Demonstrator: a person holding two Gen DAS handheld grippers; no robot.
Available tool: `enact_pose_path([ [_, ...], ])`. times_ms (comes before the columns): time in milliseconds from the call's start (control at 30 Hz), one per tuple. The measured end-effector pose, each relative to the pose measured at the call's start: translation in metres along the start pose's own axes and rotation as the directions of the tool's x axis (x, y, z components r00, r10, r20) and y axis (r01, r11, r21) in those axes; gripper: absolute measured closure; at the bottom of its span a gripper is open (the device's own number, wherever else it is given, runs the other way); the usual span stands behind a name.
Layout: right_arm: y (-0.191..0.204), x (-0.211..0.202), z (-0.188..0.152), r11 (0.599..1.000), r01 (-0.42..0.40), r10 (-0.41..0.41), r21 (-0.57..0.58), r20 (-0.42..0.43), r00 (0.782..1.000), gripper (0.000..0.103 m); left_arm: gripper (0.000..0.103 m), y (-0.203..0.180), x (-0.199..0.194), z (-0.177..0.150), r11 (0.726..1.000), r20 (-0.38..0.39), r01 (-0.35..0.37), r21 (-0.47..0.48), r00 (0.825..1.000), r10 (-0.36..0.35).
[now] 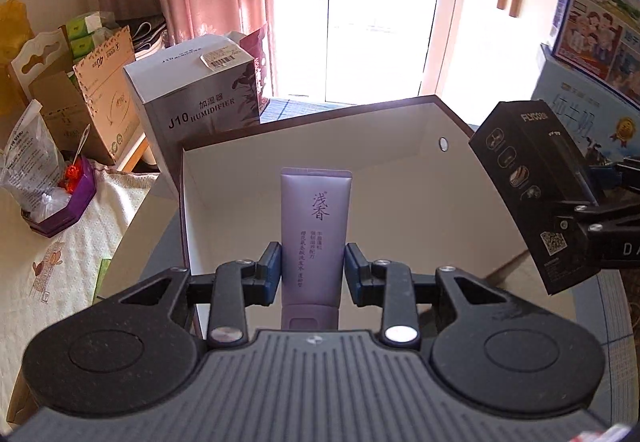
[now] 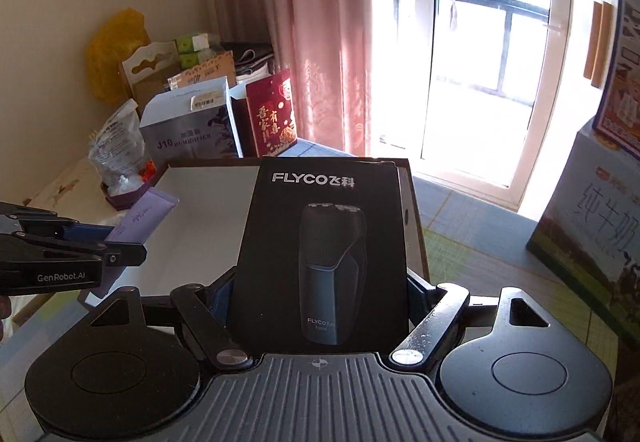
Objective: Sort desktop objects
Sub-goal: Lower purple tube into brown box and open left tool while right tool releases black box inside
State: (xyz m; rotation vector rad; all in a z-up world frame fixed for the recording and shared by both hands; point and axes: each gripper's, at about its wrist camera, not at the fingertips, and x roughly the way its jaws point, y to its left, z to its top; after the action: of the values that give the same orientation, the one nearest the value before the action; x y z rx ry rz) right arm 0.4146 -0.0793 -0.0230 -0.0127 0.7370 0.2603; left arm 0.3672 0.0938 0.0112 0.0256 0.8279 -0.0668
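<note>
The open white-lined box [image 1: 400, 178] with its dark outer shell sits on the desk [image 2: 480, 242], and both held things hang above or in front of its hollow. To the right stands a tall milk carton [image 2: 592, 218]; behind the box on the left is the grey humidifier box [image 1: 196, 98], with a red gift bag [image 2: 272, 118] beside it and a purple tub [image 1: 68, 202] on a pale cloth [image 1: 80, 242].

The right gripper [image 2: 320, 298] has its jaws spread wide and clamped on the two side edges of the black shaver box [image 2: 320, 250], which stands upright, its printed front toward the camera, over the near right rim of the open box. In the left wrist view the same shaver box [image 1: 532, 194] appears tilted at the right edge.

The left gripper [image 1: 314, 274] has its jaws drawn to a narrow gap, pressing both sides of the purple tube [image 1: 316, 230], cap end nearest the camera, the crimped end pointing over the open box's floor.
</note>
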Motion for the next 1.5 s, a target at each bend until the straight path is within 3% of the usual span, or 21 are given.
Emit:
enact_pose_path([
  [367, -0.018, 0.109, 0.013, 0.999, 0.035, -0.040, -0.037, -0.132, 0.990, 0.026, 0.075, 0.030, 0.097, 0.020, 0.994, -0.144, -0.092, -0.053, 0.986, 0.083],
  [600, -0.021, 0.151, 0.023, 0.993, 0.068, -0.085, -0.098, -0.190, 0.978, 0.026, 0.075, 0.034, 0.140, 0.026, 0.991, -0.199, -0.128, -0.044, 0.973, 0.117],
  [933, -0.025, 0.169, 0.027, 0.984, 0.087, -0.118, -0.154, -0.205, 0.972, 0.026, 0.073, 0.038, 0.172, 0.030, 0.988, -0.240, -0.152, -0.042, 0.961, 0.137],
  [1033, -0.021, 0.172, 0.026, 0.979, 0.086, -0.122, -0.183, -0.198, 0.973, 0.026, 0.058, 0.036, 0.170, 0.033, 0.988, -0.227, -0.149, -0.031, 0.964, 0.138],
  [1267, -0.024, 0.167, 0.030, 0.983, 0.082, -0.110, -0.167, -0.165, 0.980, 0.026, 0.048, 0.033, 0.159, 0.032, 0.992, -0.208, -0.126, -0.011, 0.971, 0.120],
  [1433, -0.032, 0.146, 0.030, 0.994, 0.029, -0.042, -0.101, -0.132, 0.990, 0.025, 0.042, 0.030, 0.145, 0.030, 0.996, -0.190, -0.089, -0.013, 0.978, 0.085],
  [1500, -0.032, 0.135, 0.029, 0.996, 0.006, -0.015, -0.084, -0.112, 0.994, 0.018, 0.037, 0.027, 0.137, 0.029, 0.997, -0.179, -0.078, -0.007, 0.981, 0.075],
])
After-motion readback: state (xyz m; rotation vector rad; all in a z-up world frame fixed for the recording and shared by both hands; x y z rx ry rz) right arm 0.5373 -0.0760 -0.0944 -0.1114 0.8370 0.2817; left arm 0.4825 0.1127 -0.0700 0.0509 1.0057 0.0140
